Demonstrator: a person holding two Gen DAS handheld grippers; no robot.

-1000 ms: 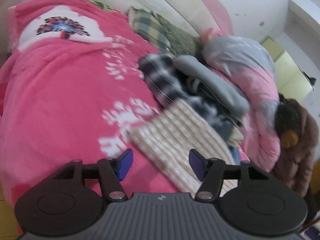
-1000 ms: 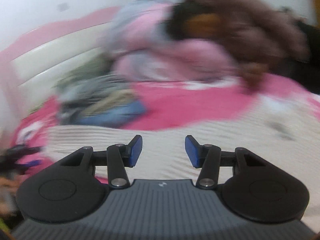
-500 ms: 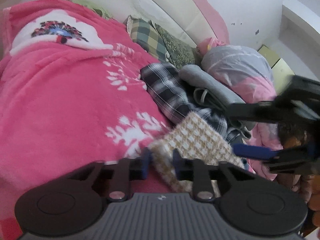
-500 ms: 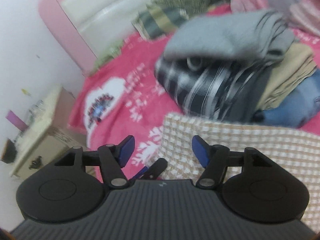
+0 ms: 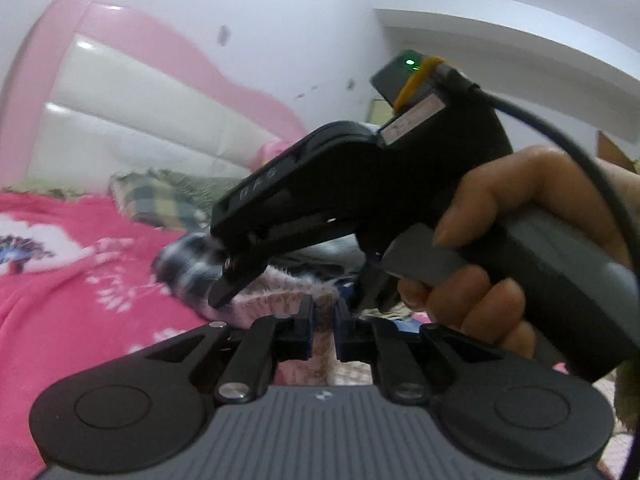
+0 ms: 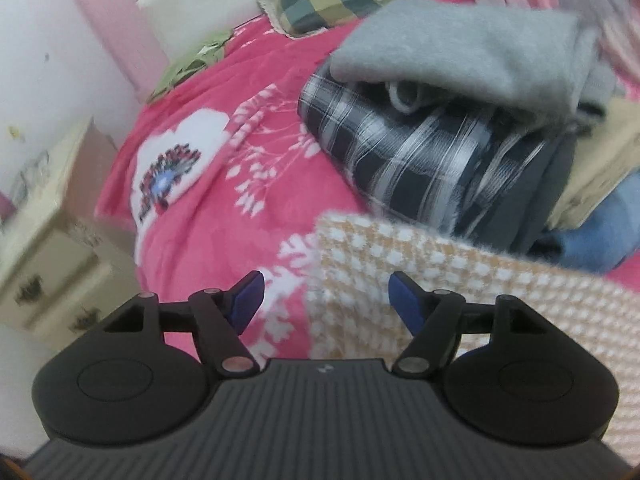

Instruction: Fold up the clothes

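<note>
Our left gripper is squeezed tight on the edge of the knit, a fuzzy tan and white cloth. The cloth bunches up right between the two dark fingers. Just past the knit we see our right hand holding the right gripper, which points down at the cloth. Its black tip sits right by the knit's edge; we cannot tell if it touches.

From the right wrist, the right gripper is open wide. The corner of the knit lies under the gap, nearer the right finger. The pads do not press on it.

The knit lies on the pink blanket. Just behind the knit is a pile of clothes: a dark plaid shirt with a gray sweater on top. A blue cloth sits at the pile's right, touching the knit's far edge. Behind the pile is a checked pillow. Farthest back is the pink and white headboard.
</note>
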